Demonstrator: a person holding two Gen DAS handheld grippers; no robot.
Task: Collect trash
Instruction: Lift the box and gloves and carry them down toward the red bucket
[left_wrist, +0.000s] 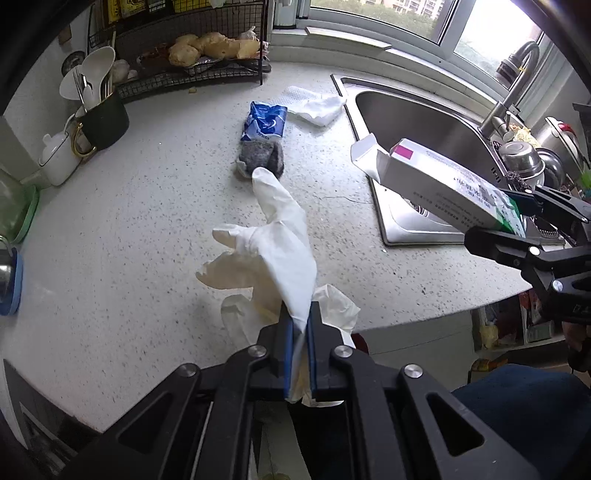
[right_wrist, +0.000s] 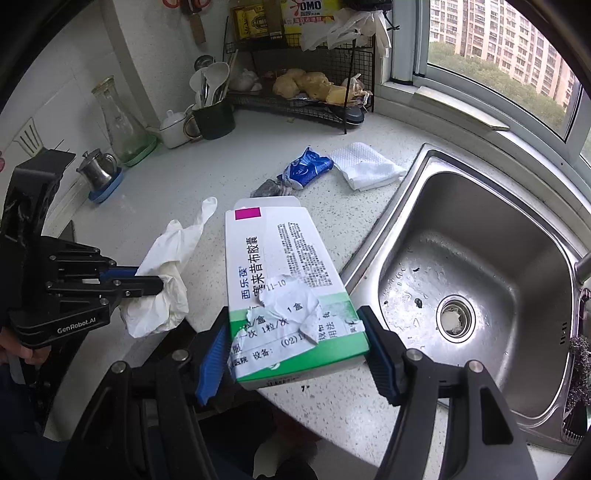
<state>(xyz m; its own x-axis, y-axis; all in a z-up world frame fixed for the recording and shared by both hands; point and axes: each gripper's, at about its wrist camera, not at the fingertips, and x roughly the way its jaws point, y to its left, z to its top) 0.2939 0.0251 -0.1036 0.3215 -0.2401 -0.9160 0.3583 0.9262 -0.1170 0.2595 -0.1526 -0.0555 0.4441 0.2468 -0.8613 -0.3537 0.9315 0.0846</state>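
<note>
My left gripper (left_wrist: 300, 325) is shut on a white disposable glove (left_wrist: 273, 251), which hangs limp above the speckled counter (left_wrist: 129, 240); from the right wrist view the same glove (right_wrist: 166, 273) droops from the left gripper (right_wrist: 155, 280). My right gripper (right_wrist: 295, 347) is shut on a white and green medicine box (right_wrist: 284, 269) with its far flap open, held over the counter edge beside the sink (right_wrist: 480, 258). In the left wrist view the box (left_wrist: 443, 181) juts in from the right gripper (left_wrist: 517, 218). A blue wrapper (left_wrist: 265, 121), a grey scouring pad (left_wrist: 260, 159) and a white paper towel (left_wrist: 314, 105) lie on the counter.
A black wire rack (left_wrist: 192, 62) with ginger stands at the back corner. A dark mug of utensils (left_wrist: 99, 118), a white pot (left_wrist: 59, 155) and a glass flask on a green tray (right_wrist: 122, 125) line the left wall. A faucet (left_wrist: 513, 85) and dishes sit beyond the sink.
</note>
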